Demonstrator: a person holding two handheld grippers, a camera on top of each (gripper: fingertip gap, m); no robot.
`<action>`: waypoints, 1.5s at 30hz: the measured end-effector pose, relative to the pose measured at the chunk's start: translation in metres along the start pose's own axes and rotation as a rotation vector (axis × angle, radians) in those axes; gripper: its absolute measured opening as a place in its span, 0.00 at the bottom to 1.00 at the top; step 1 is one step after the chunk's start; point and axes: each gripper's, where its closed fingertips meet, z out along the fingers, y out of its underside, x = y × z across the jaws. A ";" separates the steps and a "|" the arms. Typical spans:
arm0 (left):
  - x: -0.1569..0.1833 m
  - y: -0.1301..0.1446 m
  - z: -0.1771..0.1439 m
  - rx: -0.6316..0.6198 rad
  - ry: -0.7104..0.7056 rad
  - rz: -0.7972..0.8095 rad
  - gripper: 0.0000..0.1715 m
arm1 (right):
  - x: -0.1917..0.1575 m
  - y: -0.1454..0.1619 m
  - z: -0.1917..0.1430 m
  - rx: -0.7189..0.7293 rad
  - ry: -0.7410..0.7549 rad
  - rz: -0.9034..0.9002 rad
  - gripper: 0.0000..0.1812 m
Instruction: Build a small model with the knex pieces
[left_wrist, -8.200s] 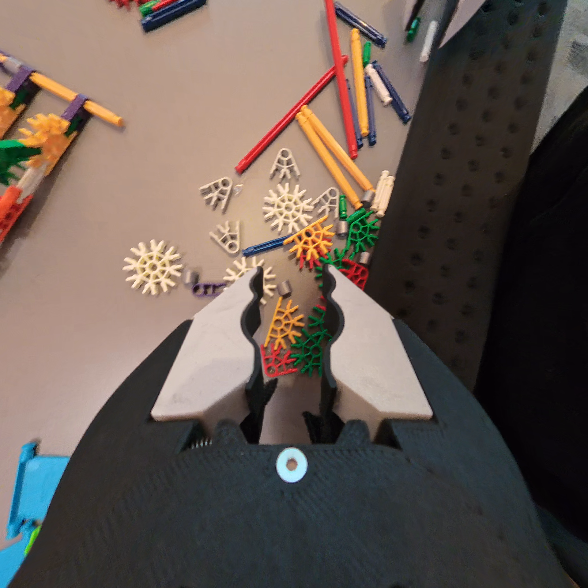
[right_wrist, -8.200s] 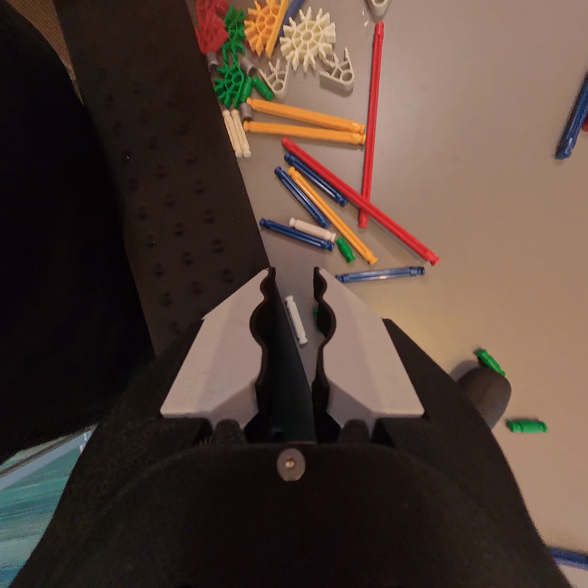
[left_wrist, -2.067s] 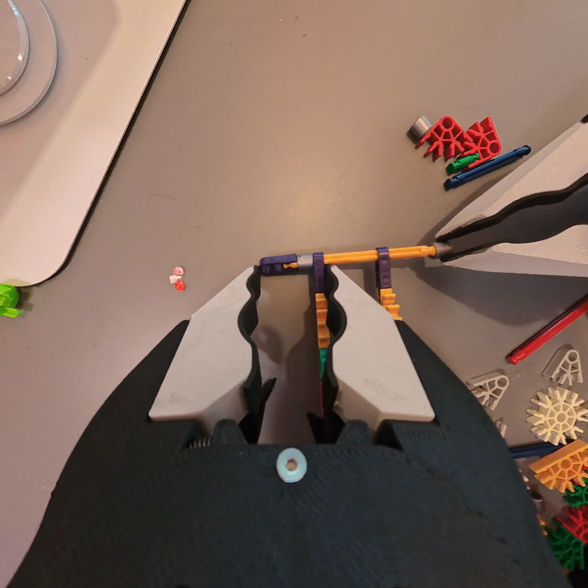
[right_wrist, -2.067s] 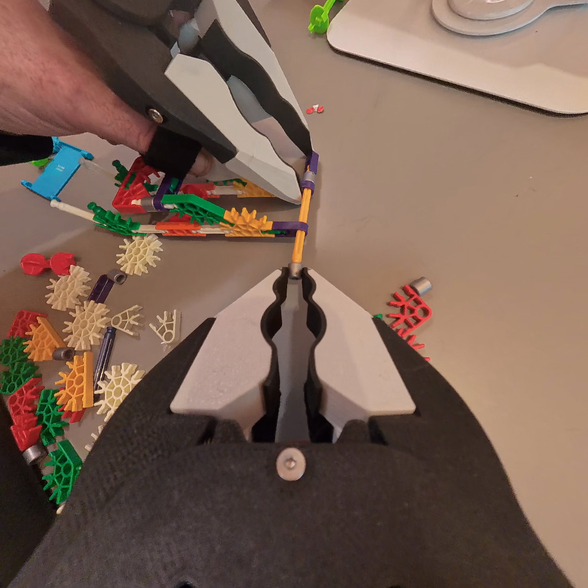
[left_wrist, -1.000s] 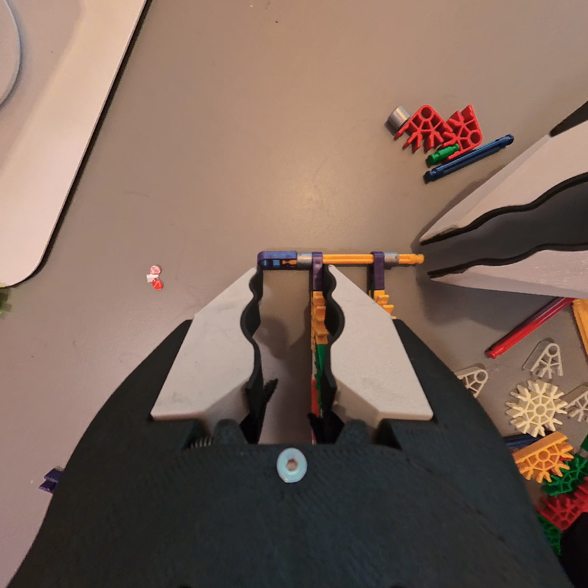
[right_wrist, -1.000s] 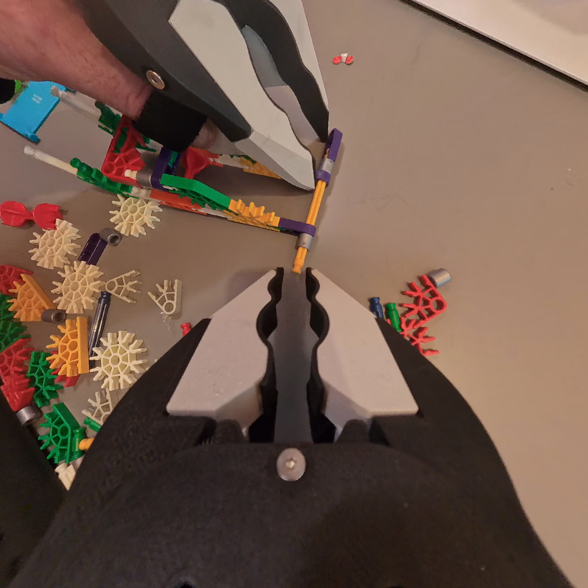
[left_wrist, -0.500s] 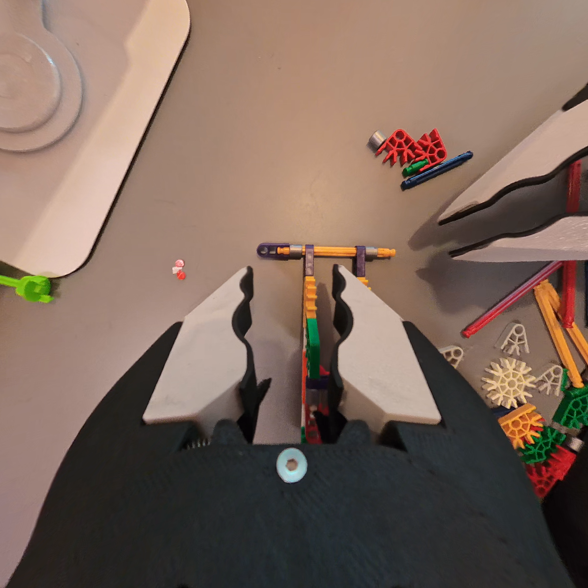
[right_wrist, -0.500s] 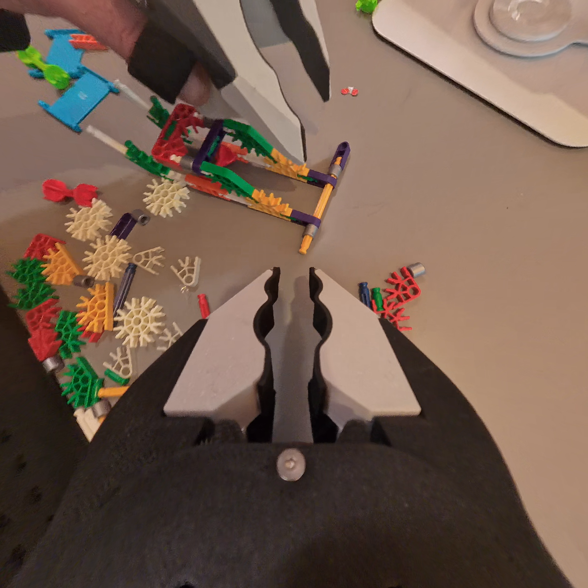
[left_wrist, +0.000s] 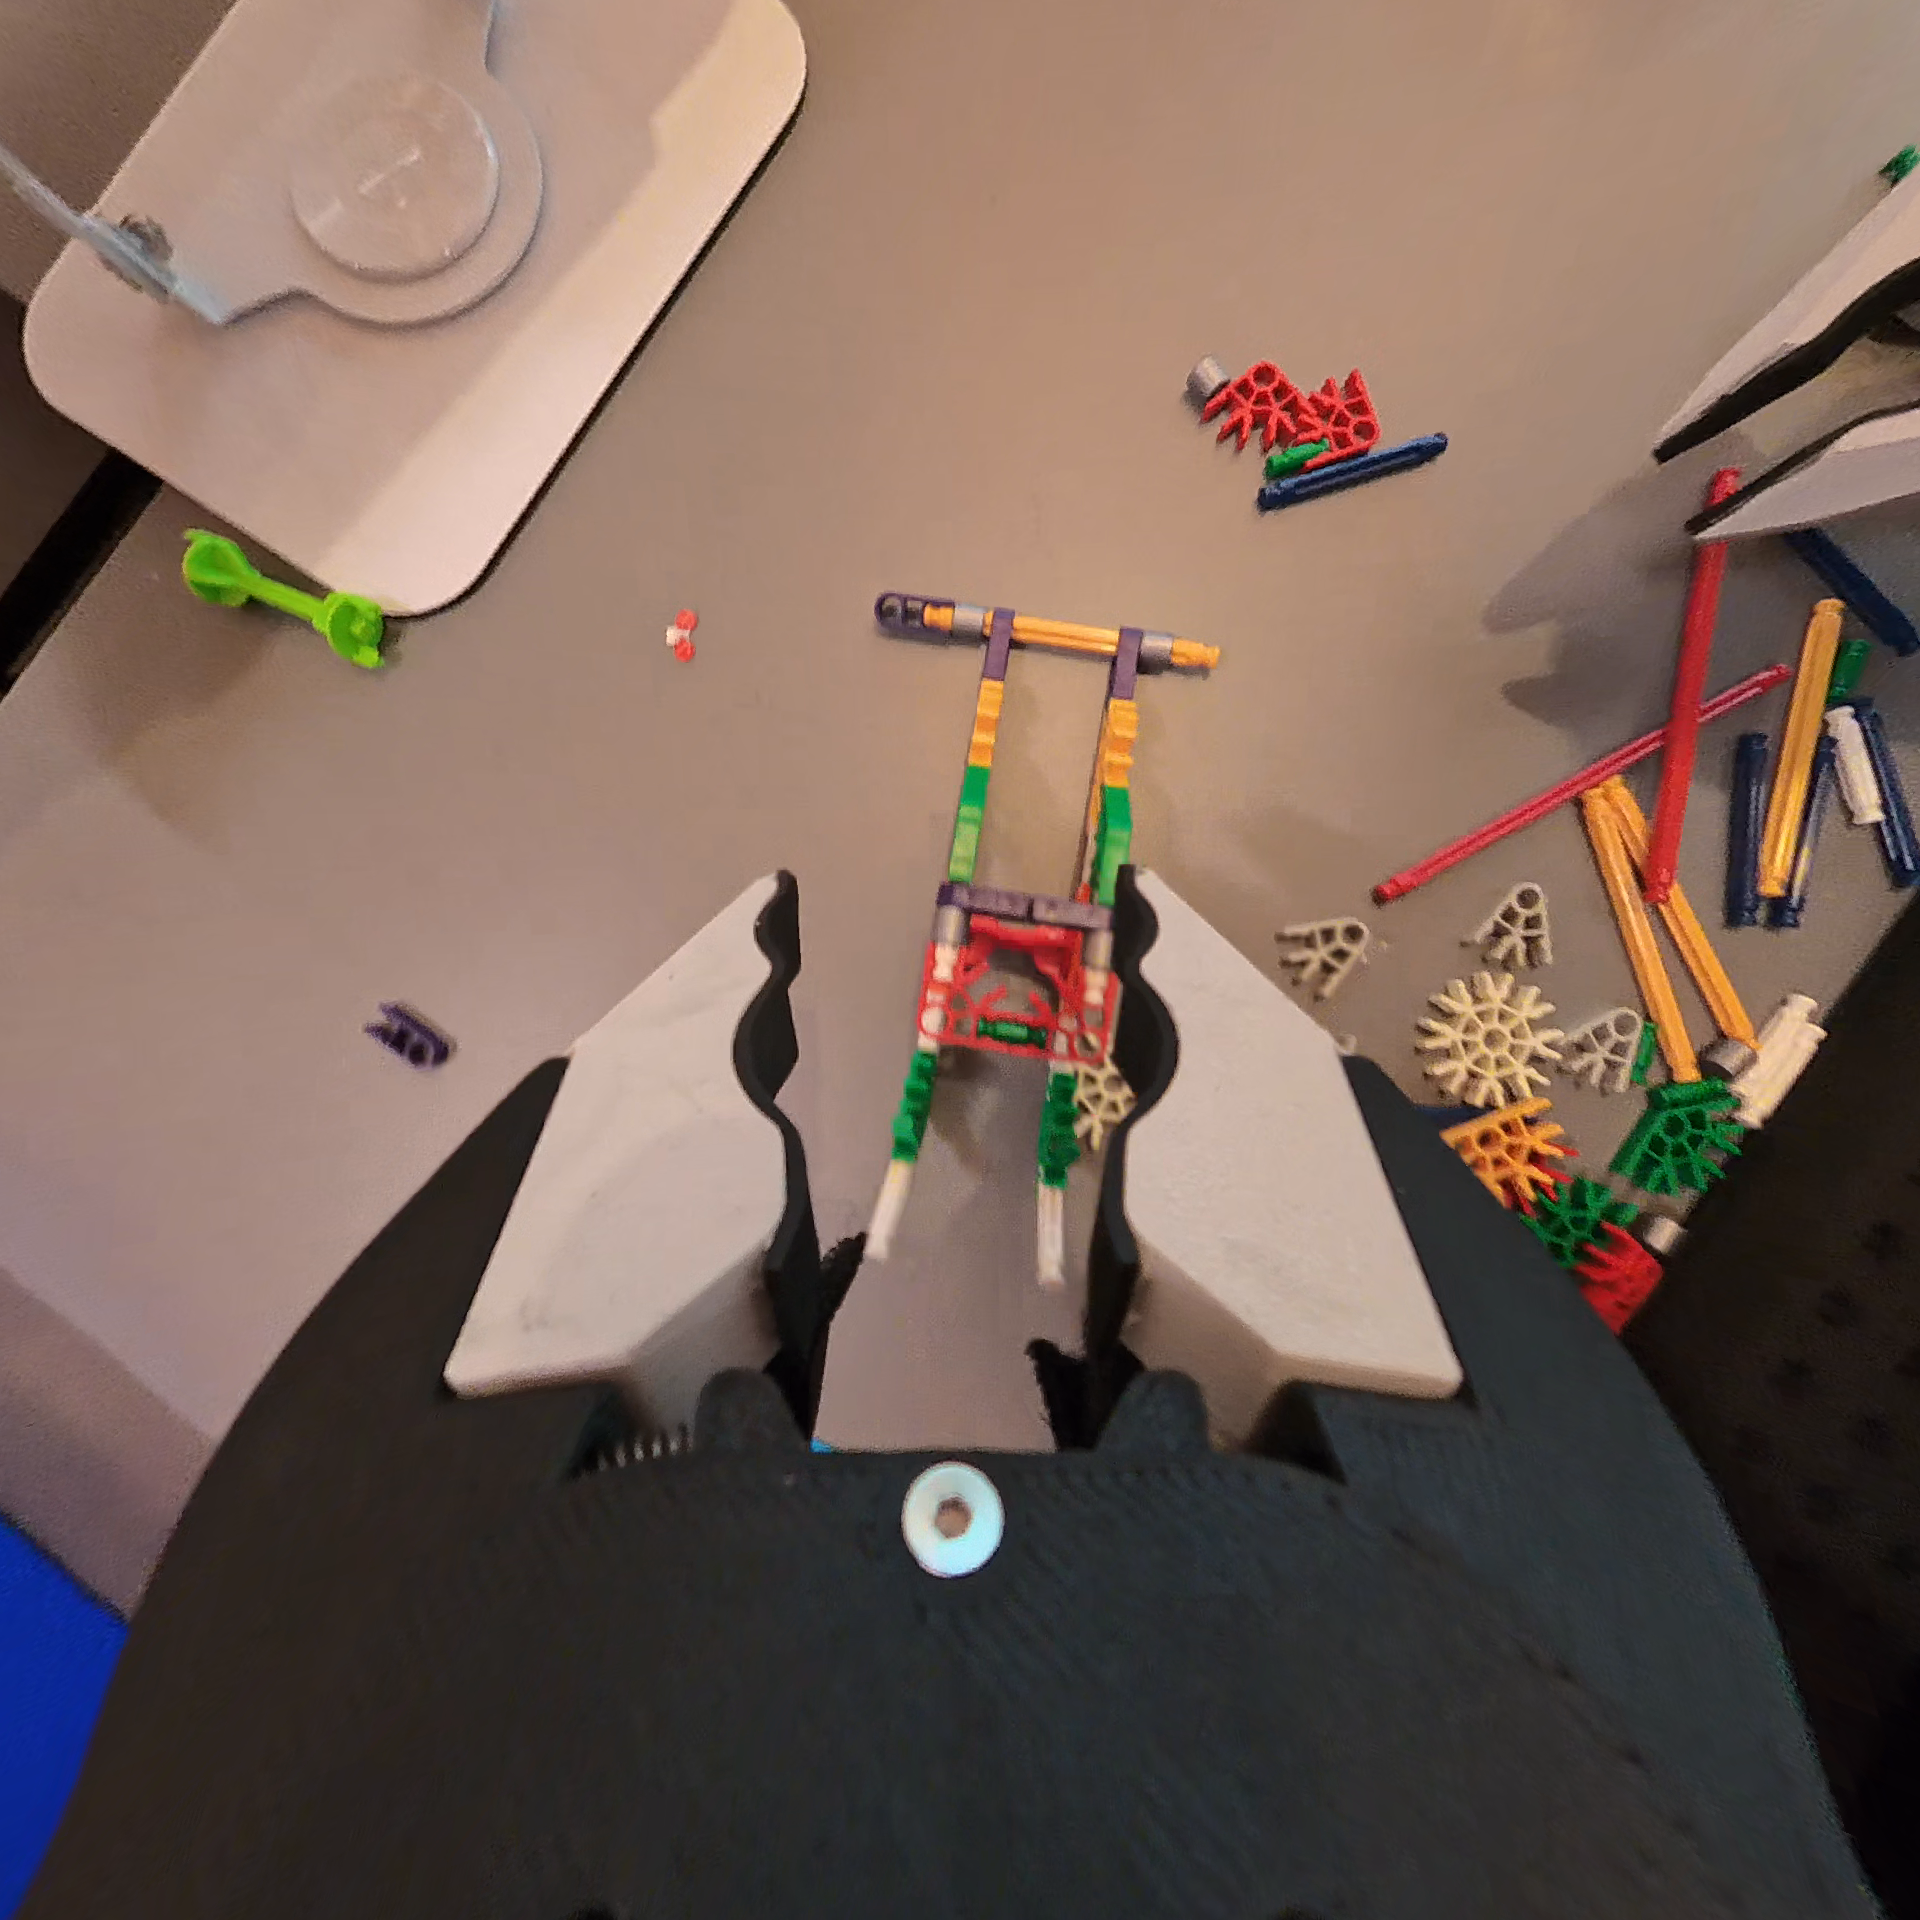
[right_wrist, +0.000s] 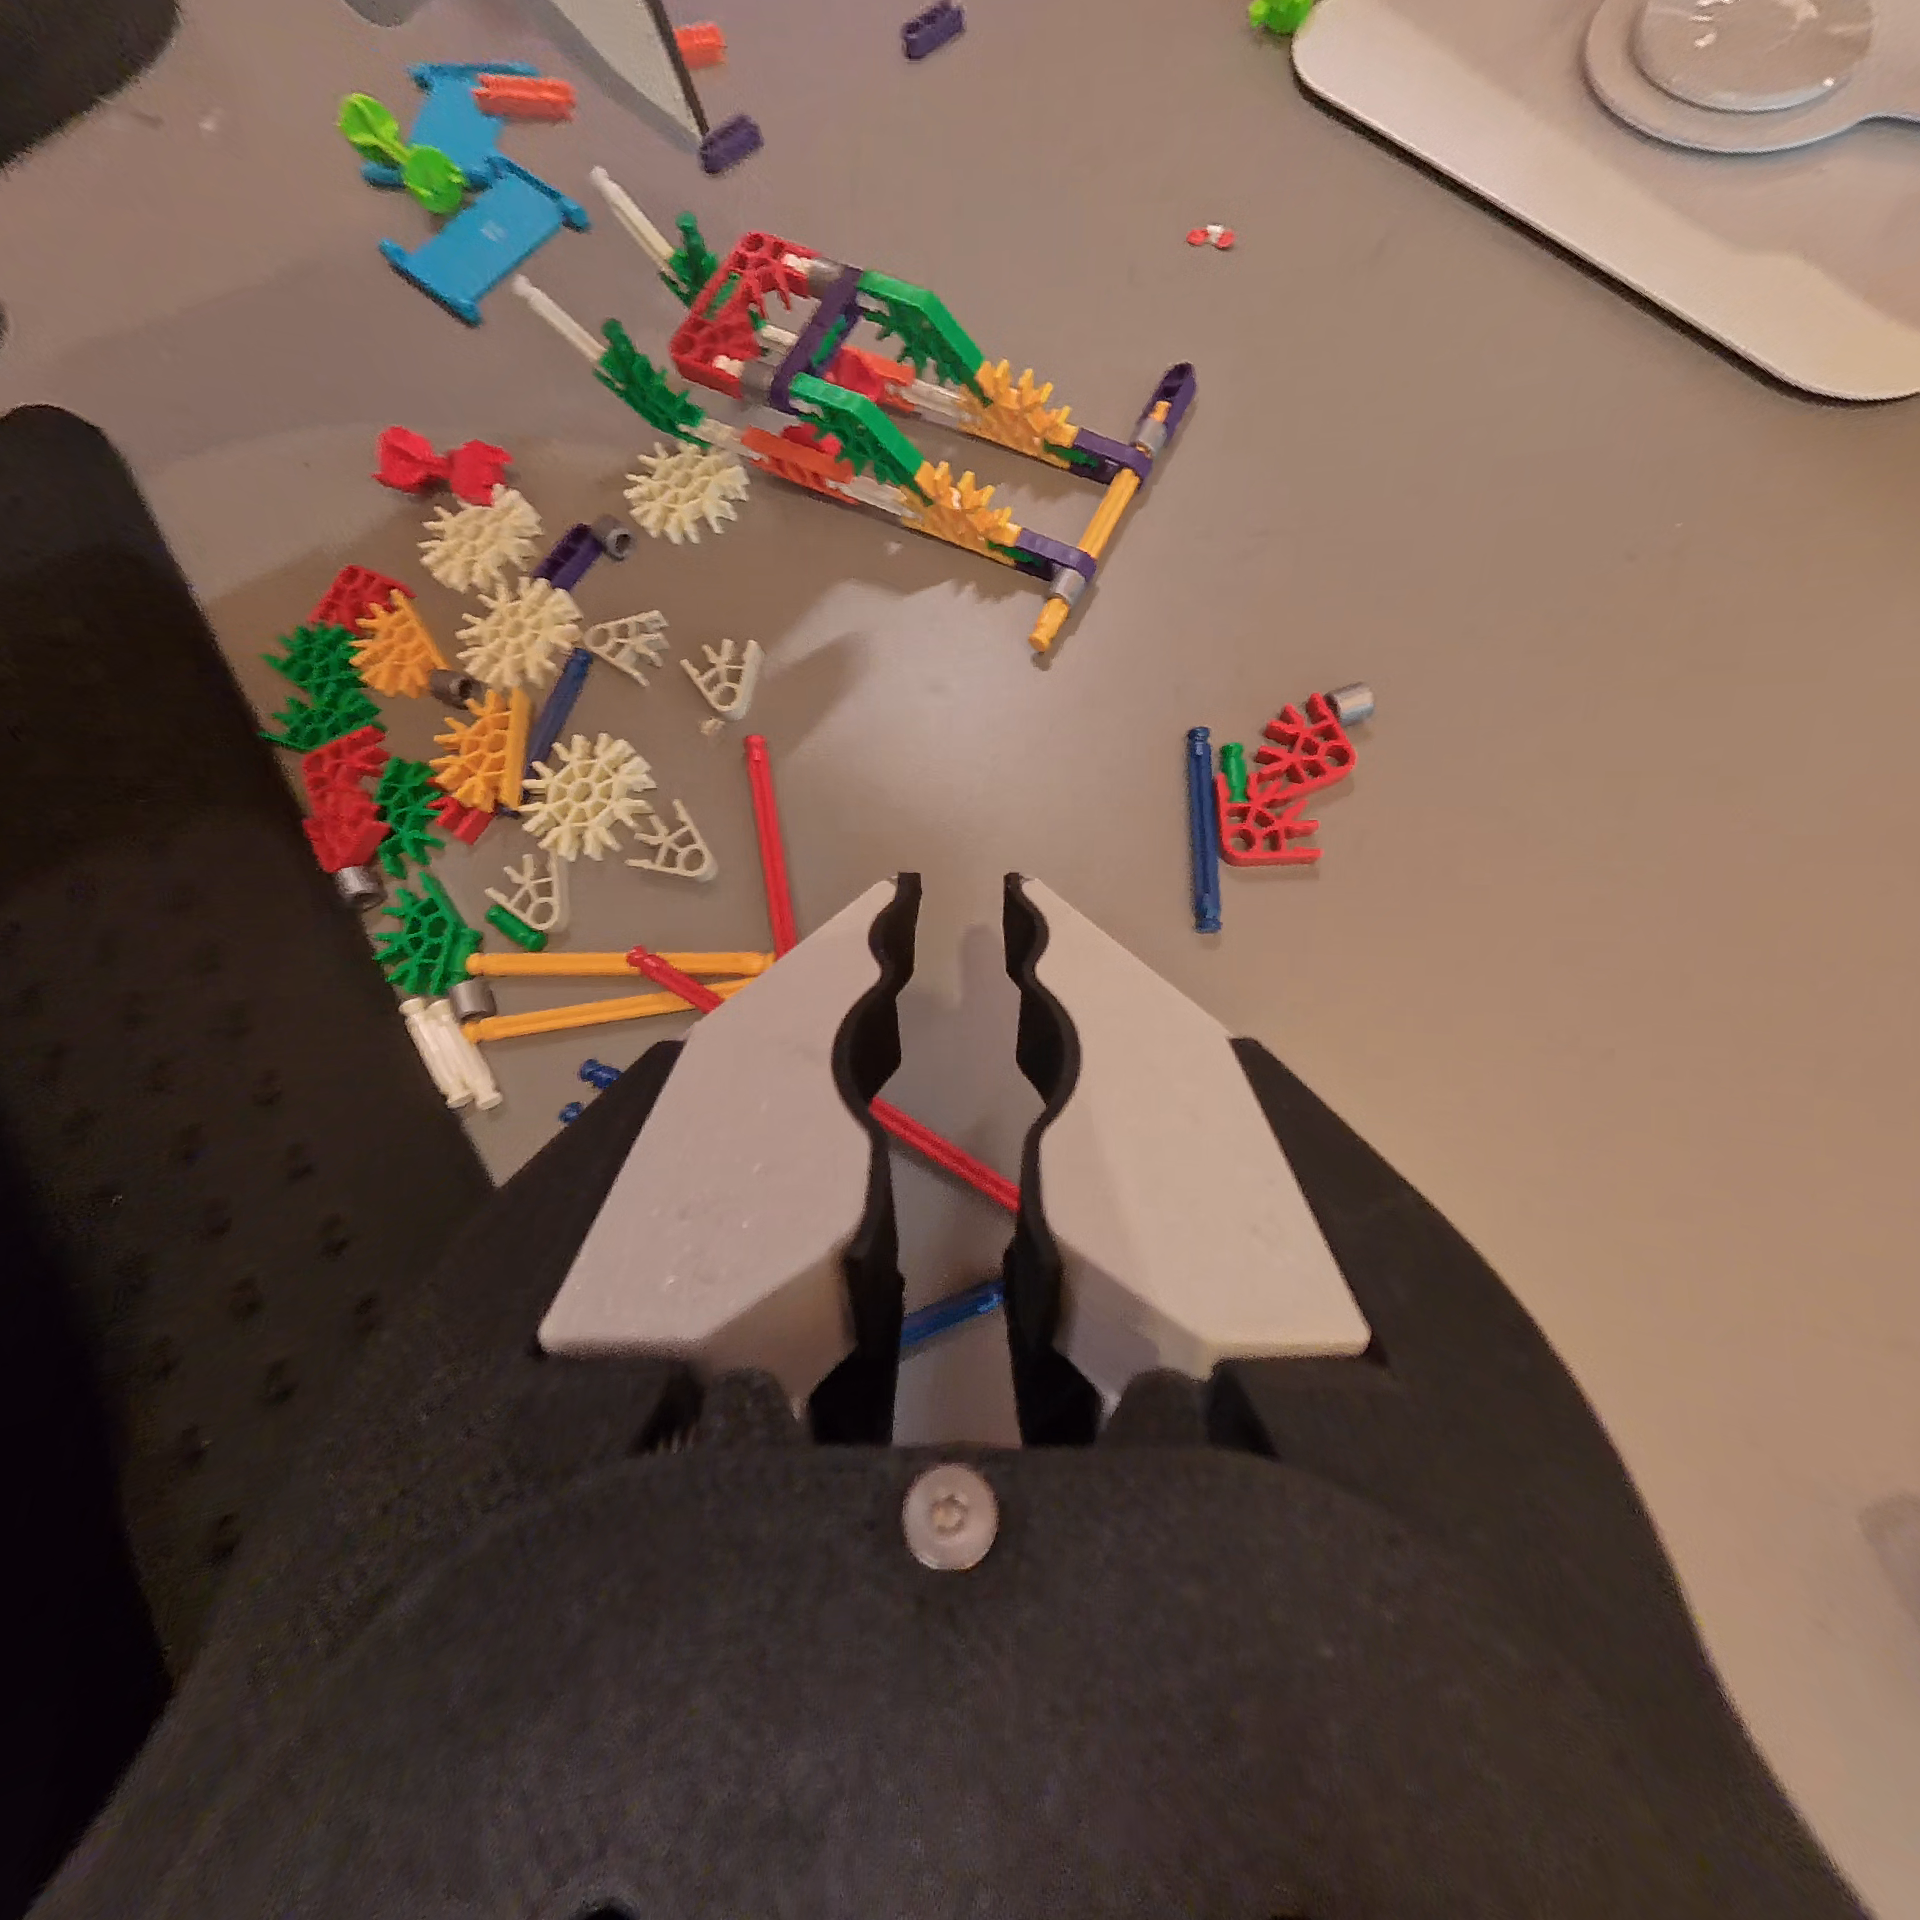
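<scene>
Grippers, left and right, gape empty over toy frame, lengthwise, crossbar away.

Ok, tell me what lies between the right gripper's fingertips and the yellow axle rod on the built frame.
In the right wrist view, nothing: bare grey table runs from the right gripper to the yellow axle rod; a red rod lies off to the side.

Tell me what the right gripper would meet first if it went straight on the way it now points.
The right gripper is open, with bare table just ahead of its tips. Further along that line lies the orange rod at the end of the toy frame, probably the first contact, though depth is unclear.
</scene>
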 end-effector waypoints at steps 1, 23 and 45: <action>0.001 0.006 -0.007 -0.001 -0.007 -0.014 0.33 | -0.004 0.000 -0.001 0.008 -0.022 0.000 0.08; 0.096 0.145 -0.043 -0.080 0.196 -0.055 0.19 | -0.065 0.045 -0.014 -0.168 -0.239 -0.083 0.12; 0.089 0.117 -0.035 -0.025 0.248 0.059 0.16 | 0.011 0.129 -0.117 -0.306 0.130 0.114 0.17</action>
